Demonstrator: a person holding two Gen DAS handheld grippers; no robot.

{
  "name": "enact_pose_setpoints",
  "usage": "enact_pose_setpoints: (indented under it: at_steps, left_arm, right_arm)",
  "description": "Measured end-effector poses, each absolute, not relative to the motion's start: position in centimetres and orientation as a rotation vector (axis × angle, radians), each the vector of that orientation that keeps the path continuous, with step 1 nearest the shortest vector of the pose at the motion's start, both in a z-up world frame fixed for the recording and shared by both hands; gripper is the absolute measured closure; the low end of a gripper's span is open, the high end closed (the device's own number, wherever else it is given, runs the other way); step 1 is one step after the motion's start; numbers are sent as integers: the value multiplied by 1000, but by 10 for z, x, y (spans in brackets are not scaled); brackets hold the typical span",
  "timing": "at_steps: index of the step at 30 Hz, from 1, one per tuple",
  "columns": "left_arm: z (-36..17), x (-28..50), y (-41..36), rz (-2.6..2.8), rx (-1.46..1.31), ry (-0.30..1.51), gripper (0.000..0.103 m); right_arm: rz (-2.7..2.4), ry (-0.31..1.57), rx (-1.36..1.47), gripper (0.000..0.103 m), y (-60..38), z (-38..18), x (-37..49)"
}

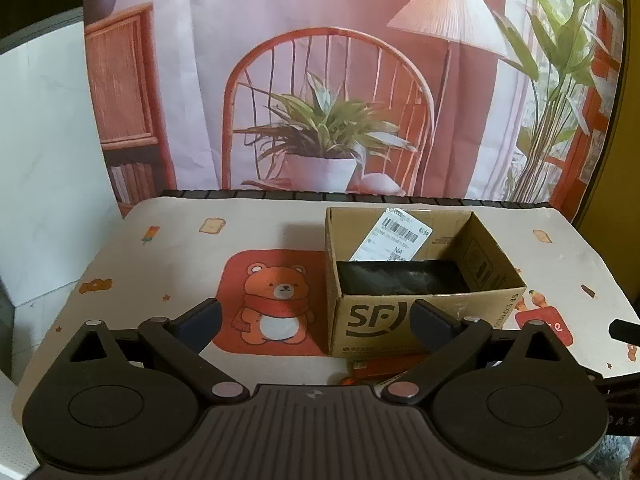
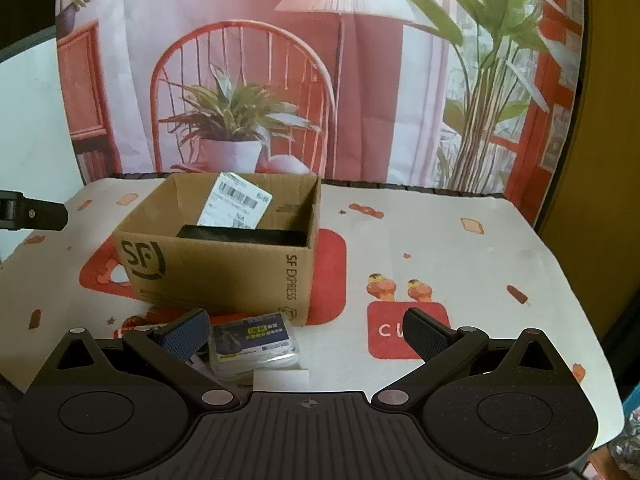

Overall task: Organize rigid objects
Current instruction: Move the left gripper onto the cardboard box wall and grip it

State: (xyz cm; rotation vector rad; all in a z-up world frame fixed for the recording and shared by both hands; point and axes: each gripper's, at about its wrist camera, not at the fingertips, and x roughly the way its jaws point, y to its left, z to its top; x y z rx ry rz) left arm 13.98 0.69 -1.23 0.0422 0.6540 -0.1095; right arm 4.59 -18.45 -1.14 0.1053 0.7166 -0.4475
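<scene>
An open cardboard SF box (image 1: 376,320) (image 2: 224,276) stands on the bear-print table mat (image 1: 168,256) (image 2: 440,248). A flat black item (image 1: 400,278) (image 2: 244,236) lies in it, and a white shipping label (image 1: 394,236) (image 2: 236,202) hangs on its far inner wall. In front of the box lie a clear-wrapped pack with a blue label (image 2: 256,340), a white block (image 2: 280,380) and an orange pack (image 1: 384,368) (image 2: 236,316). My left gripper (image 1: 318,320) is open before the box's front face. My right gripper (image 2: 306,332) is open, its left finger (image 2: 188,332) beside the blue-label pack.
A printed backdrop (image 1: 320,80) with a chair, plant and lamp hangs behind the table's far edge. The mat's right half shows a red printed patch (image 2: 404,332). Part of the left gripper (image 2: 32,212) shows at the left edge of the right wrist view.
</scene>
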Motion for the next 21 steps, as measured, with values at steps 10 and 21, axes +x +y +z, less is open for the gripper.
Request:
enact_pose_setpoints:
  at_steps: [10,21]
  left_arm:
    - [-23,155,3,-98,28,667,4]
    - [-39,164,6,-80,3,724,4]
  right_arm:
    - [-444,742,128,0,-194,-32,55]
    - [-429,782,124,0,-195,-53,67]
